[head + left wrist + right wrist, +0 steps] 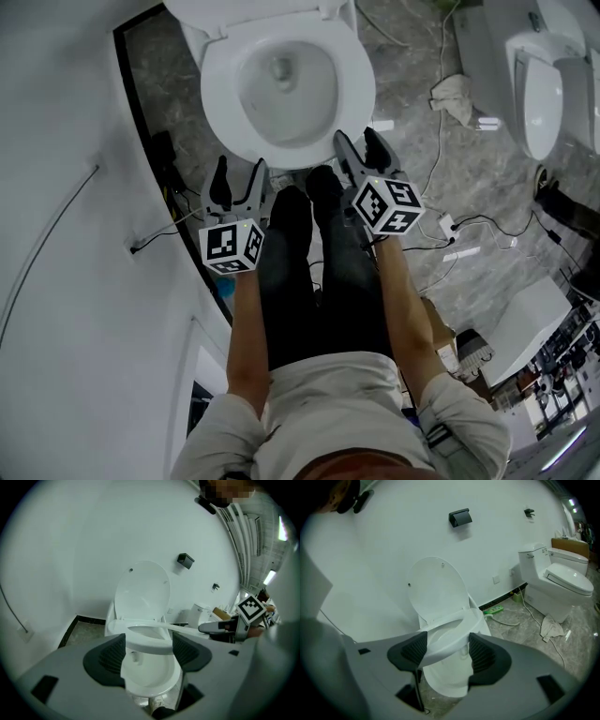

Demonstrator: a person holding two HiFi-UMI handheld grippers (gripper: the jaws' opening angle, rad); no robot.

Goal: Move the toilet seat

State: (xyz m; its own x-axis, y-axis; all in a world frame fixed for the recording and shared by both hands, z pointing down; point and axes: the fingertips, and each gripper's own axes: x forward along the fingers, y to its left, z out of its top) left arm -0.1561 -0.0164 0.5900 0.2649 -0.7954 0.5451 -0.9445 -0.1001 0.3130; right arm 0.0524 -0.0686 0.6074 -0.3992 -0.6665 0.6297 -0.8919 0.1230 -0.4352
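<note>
In the head view the person stands facing the toilet, with the left gripper (pixel 237 180) and the right gripper (pixel 357 142) both set at the front of the toilet seat (pixel 217 89), one at each side of its near curve. How high the seat sits cannot be told from above. The only print here is the square black-and-white pattern on each gripper's cube, and no words can be read. In the left gripper view the left gripper (pixel 149 651) has its jaws well apart and closed on the seat's front arc (pixel 149 645). The seat hangs clear above the bowl (pixel 151 679), while the lid (pixel 143 590) stands upright against the wall. In the right gripper view the right gripper (pixel 446 651) is likewise spread wide, its pads (pixel 412 649) meeting the tilted seat (pixel 451 634) that runs between them. A second toilet (pixel 560 581) stands well apart to the right, and any mark on its tank is too small to read. The step in hand looks like raising the seat, now partway up. The next move likely calls for both hands to rise evenly and swing back on the hinge arc toward the lid, so the seat does not twist or slip.
</note>
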